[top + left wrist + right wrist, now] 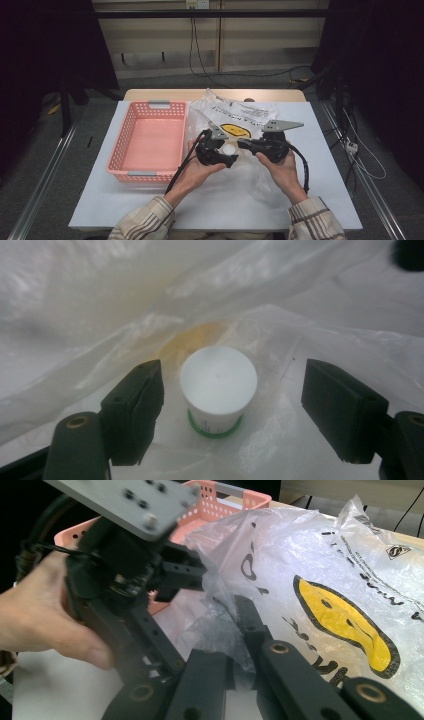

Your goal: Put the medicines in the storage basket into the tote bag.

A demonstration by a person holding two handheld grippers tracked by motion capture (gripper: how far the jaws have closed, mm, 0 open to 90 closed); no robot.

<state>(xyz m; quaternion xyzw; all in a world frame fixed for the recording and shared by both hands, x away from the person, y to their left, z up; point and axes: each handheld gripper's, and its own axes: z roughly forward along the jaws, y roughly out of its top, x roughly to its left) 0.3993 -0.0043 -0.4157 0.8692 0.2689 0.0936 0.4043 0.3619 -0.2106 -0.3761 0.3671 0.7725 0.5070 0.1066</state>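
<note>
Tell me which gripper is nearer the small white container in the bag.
Left. The left gripper has its open jaws on either side of the white container. The right gripper is beside it, pinching the plastic bag.

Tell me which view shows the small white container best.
The left gripper view: the white container sits large and sharp between the open jaws, inside the plastic bag. The high view shows it as a small white spot; in the right gripper view I cannot make it out.

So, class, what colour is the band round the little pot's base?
Green, best seen in the left gripper view.
</note>
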